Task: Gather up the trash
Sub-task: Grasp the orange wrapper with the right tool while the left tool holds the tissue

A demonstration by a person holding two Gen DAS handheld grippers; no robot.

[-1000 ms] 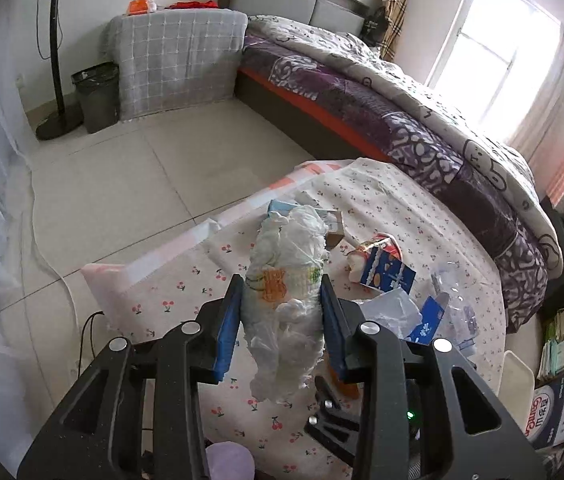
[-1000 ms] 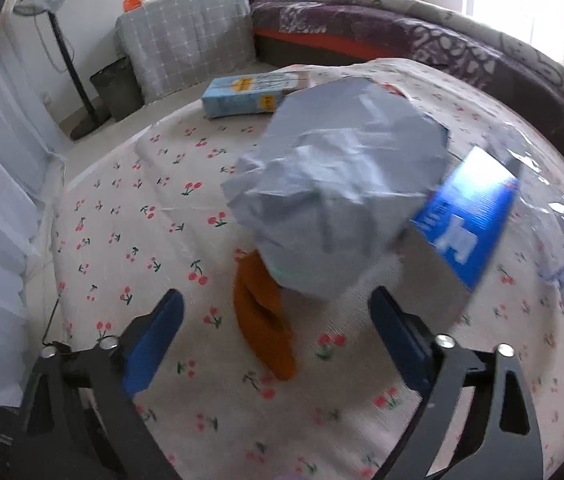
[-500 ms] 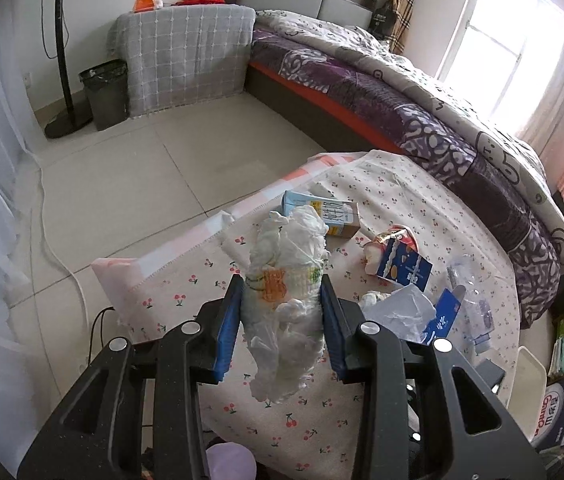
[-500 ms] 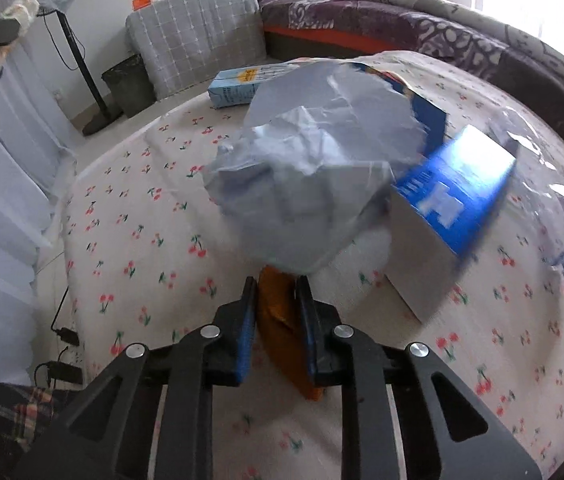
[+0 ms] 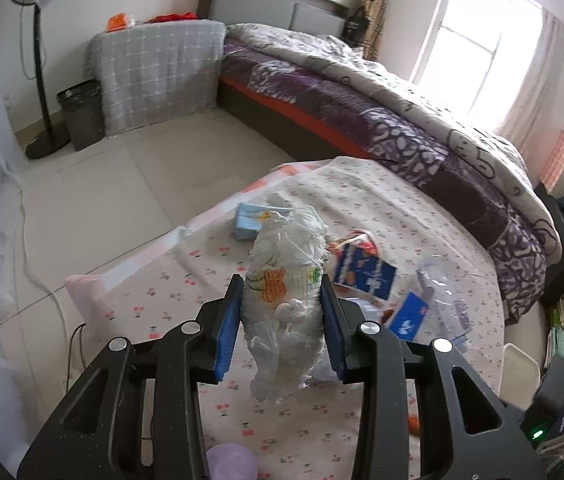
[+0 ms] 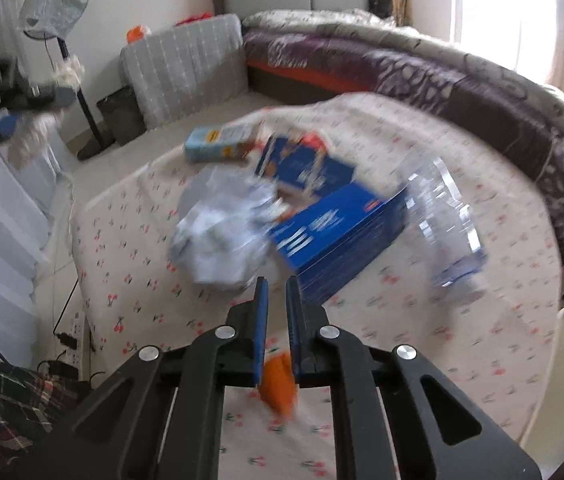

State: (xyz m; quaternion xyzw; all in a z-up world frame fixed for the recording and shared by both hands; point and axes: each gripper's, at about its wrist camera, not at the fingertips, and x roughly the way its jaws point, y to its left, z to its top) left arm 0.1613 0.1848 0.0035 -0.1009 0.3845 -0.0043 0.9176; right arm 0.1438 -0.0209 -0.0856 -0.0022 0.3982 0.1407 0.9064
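Holding a white crumpled bag [image 5: 284,300] tight, the left claw [image 5: 282,316] has it standing tall between its fingers. The right claw [image 6: 277,324] is almost shut on an orange scrap [image 6: 277,384], long end hanging down. Left ahead of it on the table [image 6: 422,320]: blue boxes [image 6: 338,236], gray paper [image 6: 221,232], a clear bottle [image 6: 450,224].

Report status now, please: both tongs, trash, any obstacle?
Left tongs shut on white plastic bag. Right tongs shut on orange scrap. Boxes, crumpled paper remain on table. No obstacle seen.
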